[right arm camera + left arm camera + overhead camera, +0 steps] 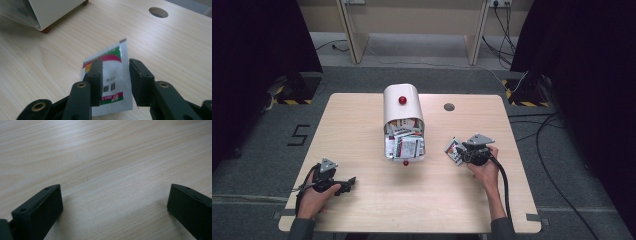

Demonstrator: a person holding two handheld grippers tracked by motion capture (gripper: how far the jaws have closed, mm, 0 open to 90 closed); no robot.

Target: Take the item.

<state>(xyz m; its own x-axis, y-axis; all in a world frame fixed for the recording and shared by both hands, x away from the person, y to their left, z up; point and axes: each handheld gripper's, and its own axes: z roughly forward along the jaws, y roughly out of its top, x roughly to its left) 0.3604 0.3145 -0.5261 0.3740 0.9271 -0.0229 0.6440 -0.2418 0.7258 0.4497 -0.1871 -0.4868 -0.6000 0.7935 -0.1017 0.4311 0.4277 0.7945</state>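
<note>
Right gripper (115, 82) parted over a sachet; left gripper (113, 207) spread wide over bare wood.

The right jaws stand slightly apart with the white, green and red sachet (112, 75) between them, no pad pressing it; it lies on the table (362, 200) just right of the white box (403, 112), which is stuffed with more sachets (404, 142). The left gripper rests near the table's front left corner, well apart, nothing between its jaws.
</note>
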